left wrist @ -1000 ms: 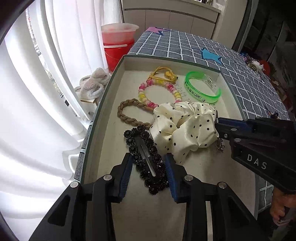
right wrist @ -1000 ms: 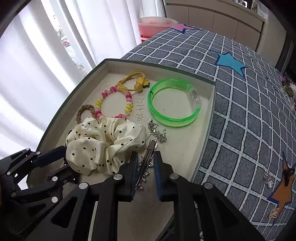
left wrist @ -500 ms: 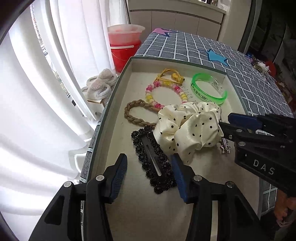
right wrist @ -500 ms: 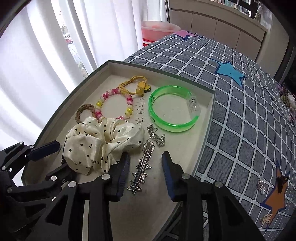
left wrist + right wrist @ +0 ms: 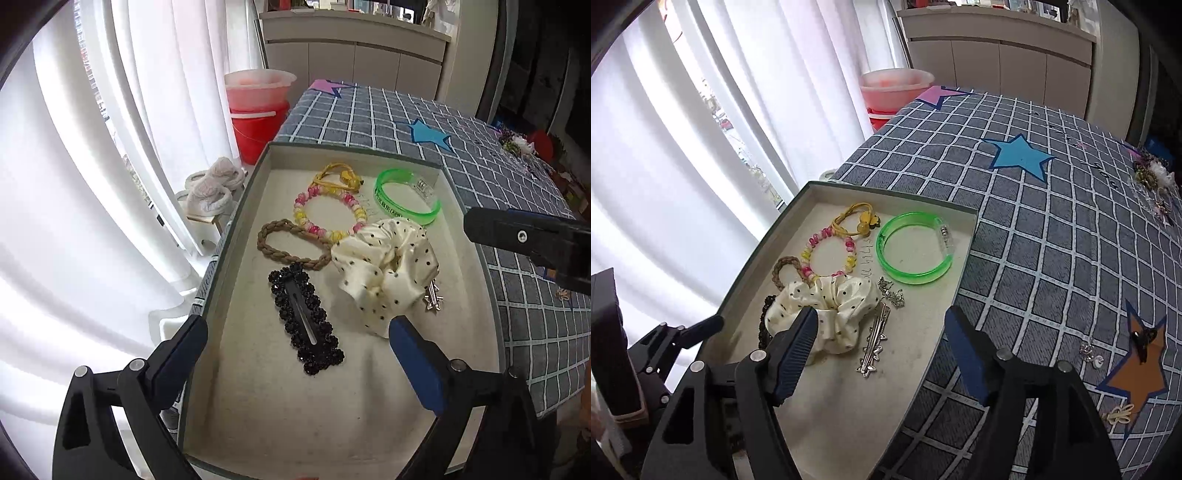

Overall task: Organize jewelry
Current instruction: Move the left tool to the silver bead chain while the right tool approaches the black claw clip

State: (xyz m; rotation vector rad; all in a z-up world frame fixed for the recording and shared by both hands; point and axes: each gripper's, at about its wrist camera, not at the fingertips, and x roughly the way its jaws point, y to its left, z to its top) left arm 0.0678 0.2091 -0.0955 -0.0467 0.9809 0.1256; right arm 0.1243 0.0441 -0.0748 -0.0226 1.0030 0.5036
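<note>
A shallow beige tray (image 5: 373, 410) (image 5: 923, 362) holds a black beaded hair clip (image 5: 304, 317), a cream polka-dot scrunchie (image 5: 384, 269) (image 5: 827, 310), a silver star clip (image 5: 873, 350) (image 5: 433, 295), a green bangle (image 5: 406, 195) (image 5: 914, 253), a pink-yellow bead bracelet (image 5: 328, 214) (image 5: 829, 251), a brown braided tie (image 5: 288, 243) and a yellow tie (image 5: 340, 175). My left gripper (image 5: 295, 339) is open above the black clip. My right gripper (image 5: 881, 347) is open above the silver star clip, empty.
The tray lies on a grey checked cloth (image 5: 1052, 236) with star patches. Small loose jewelry (image 5: 1089, 352) lies at the right, more at the far corner (image 5: 1152, 173). A red bucket (image 5: 258, 114) and white curtains stand left of the table.
The right gripper opened and let the silver star clip lie in the tray. Both grippers opened wider and drew back and up from the tray.
</note>
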